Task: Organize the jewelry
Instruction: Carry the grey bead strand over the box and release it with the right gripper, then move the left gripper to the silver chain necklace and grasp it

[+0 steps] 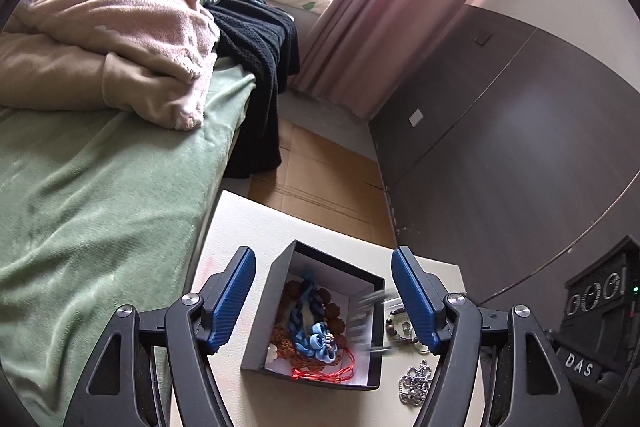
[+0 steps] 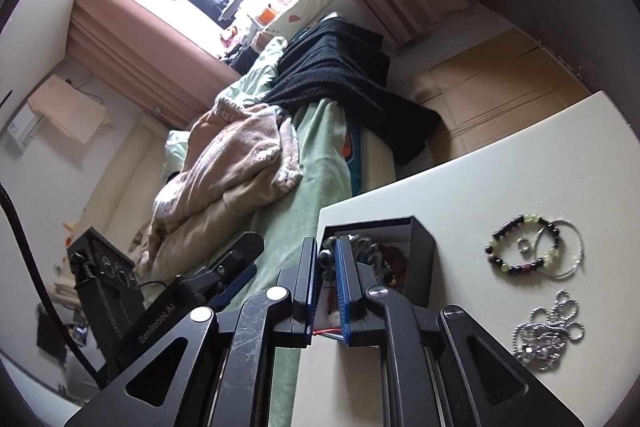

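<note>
A black jewelry box (image 1: pixel 280 307) with a white lining stands open on the white table (image 1: pixel 240 235). It holds brown beads, a blue ribbon flower (image 1: pixel 318 343) and a red cord (image 1: pixel 324 373). My left gripper (image 1: pixel 324 291) is open, with its fingers on either side of the box, above it. My right gripper (image 2: pixel 329 259) is shut on a dark bead piece (image 2: pixel 326 259) over the box (image 2: pixel 420 251). It shows as a blur at the box's right wall in the left wrist view (image 1: pixel 374 319).
A beaded bracelet (image 2: pixel 520 247), a small ring (image 2: pixel 523 245), a thin silver hoop (image 2: pixel 566 251) and a silver ball chain (image 2: pixel 548 335) lie on the table right of the box. A bed with a green sheet (image 1: pixel 100 195) borders the table's left. Cardboard (image 1: pixel 320 179) covers the floor.
</note>
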`<state>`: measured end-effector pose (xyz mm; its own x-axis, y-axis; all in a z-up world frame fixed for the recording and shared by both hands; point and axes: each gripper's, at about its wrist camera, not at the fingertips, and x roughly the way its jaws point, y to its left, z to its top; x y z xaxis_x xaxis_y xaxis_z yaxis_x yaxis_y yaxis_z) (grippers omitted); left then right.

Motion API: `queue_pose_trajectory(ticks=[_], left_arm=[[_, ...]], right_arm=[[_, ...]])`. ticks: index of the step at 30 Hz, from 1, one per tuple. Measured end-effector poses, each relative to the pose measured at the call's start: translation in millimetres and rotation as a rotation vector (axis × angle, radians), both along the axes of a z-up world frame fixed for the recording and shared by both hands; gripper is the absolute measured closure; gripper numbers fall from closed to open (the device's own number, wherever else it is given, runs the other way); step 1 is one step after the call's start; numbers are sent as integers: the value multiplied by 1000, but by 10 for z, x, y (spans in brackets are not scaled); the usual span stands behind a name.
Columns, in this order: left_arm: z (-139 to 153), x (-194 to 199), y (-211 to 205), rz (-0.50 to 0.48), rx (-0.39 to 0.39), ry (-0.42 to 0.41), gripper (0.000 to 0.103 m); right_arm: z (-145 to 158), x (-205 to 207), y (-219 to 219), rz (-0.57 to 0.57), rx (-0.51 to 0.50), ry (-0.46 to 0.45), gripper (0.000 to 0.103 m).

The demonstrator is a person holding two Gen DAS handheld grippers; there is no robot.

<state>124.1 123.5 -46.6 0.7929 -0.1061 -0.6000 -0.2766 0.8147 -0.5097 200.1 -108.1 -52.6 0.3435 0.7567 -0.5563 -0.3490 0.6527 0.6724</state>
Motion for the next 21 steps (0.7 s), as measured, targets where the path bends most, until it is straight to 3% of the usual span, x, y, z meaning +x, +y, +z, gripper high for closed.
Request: queue_pose_trajectory(ticks=[2, 12, 21], left_arm=[[5, -20, 1, -1, -1, 0, 32], [40, -69, -209, -48, 25, 1, 32], [40, 0, -671, -146, 119, -1, 32]], right_arm=[[-59, 1, 39, 35, 20, 39, 72], [-41, -74, -512, -104, -29, 54, 48], [-54, -83, -1077, -209, -54, 88, 34]])
